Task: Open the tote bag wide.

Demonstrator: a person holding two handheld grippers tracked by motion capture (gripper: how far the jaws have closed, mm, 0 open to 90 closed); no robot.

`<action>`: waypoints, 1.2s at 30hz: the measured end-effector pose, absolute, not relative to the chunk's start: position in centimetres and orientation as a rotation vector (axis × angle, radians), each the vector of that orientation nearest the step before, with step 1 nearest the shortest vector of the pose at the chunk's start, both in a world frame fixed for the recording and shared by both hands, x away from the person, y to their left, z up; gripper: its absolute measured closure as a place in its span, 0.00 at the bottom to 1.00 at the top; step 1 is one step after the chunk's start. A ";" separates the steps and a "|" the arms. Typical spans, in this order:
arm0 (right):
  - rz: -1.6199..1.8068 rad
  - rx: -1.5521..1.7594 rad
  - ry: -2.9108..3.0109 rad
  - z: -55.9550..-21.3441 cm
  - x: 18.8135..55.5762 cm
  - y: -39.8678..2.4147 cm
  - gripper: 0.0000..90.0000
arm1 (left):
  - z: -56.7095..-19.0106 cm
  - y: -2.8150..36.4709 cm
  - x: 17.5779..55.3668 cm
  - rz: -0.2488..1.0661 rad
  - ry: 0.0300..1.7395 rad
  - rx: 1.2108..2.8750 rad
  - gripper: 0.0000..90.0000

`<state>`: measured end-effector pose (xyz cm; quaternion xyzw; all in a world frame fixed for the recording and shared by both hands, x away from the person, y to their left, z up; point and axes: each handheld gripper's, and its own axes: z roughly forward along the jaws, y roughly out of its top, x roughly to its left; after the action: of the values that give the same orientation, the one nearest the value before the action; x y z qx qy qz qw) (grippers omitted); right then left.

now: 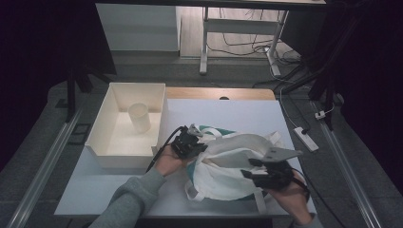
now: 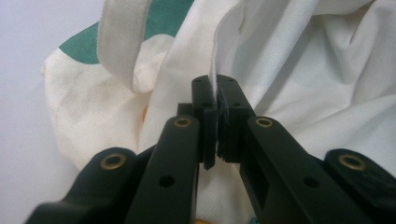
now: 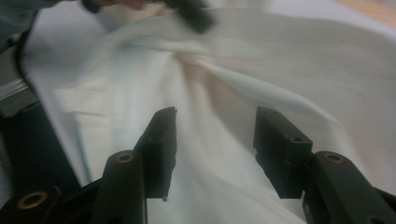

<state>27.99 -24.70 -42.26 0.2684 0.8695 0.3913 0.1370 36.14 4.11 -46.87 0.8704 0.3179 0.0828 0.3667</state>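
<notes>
A white cloth tote bag (image 1: 233, 164) with green patches and white straps lies crumpled on the white table (image 1: 95, 185). My left gripper (image 1: 190, 142) is at the bag's left edge and is shut on a fold of the bag's cloth (image 2: 215, 79), which runs up between its jaws. A strap (image 2: 122, 42) loops just left of it. My right gripper (image 1: 268, 175) rests on the bag's right front part. Its jaws stand open over the white cloth (image 3: 219, 140), with fabric lying between and under them. In the right gripper view the left gripper (image 3: 194, 14) appears at the top, blurred.
A cream open box (image 1: 102, 137) stands at the table's left back with a cream cup (image 1: 139, 117) upright inside. A power strip (image 1: 305, 137) and cables lie on the floor to the right. Desk legs (image 1: 204, 42) stand beyond the table.
</notes>
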 end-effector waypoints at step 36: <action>0.863 0.735 2.843 -48.8 32.3 -16.5 0.98 | -46.7 4.2 35.9 0.223 0.801 2.237 0.96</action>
<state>32.33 -16.49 -48.82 0.2399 0.9281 0.2818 0.0406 35.92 4.17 -46.65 0.8712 0.3121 0.0869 0.3688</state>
